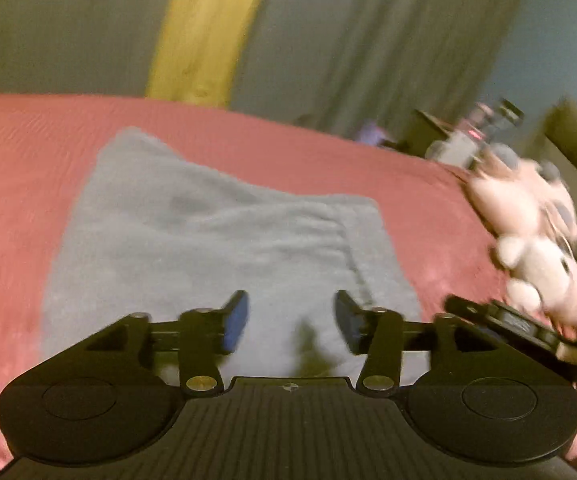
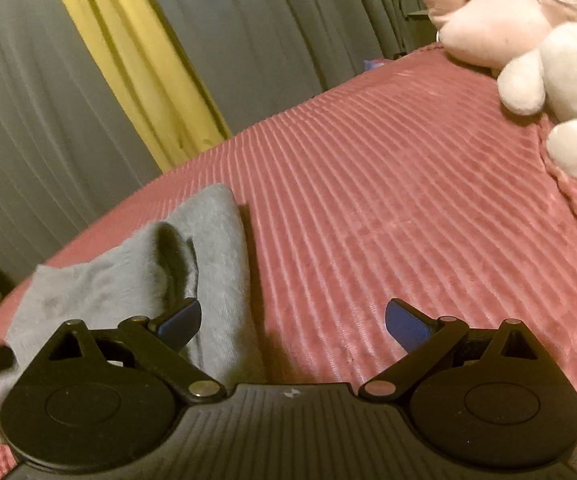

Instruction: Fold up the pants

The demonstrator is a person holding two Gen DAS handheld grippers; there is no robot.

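**Pants look mostly folded, both grippers free, next grab not started**

Left wrist view: the left gripper (image 1: 290, 322) has its blue pads spread with nothing between them; it hangs over the near edge of the soft grey fleece pants (image 1: 216, 240), which lie as a compact, roughly rectangular bundle on the ribbed pink-red bedspread (image 1: 28, 152), stretching from centre out toward 11 o'clock; the picture is smeared, so the layers are hard to count; at 3 o'clock sits a pale pink-and-white plush toy (image 1: 536, 232) with the black body of the right gripper (image 1: 512, 320) just under it.

Right wrist view: the right gripper (image 2: 292, 324) is spread wide and empty too; it points mostly at bare bedspread (image 2: 408, 200), with the pants (image 2: 128, 280) off at 9 o'clock, a doubled-over edge showing a dark tuck; plush toy (image 2: 528, 52) at 1 o'clock, well apart from the pants; grey curtains with a yellow curtain strip (image 2: 128, 60) behind.

My read: one fold is down and released; next move probably calls for both grippers to pinch one end of the bundle and bring it over evenly, or just smooth it; the fleece looks floppy, so a shallow pinch might grab only the top layer.
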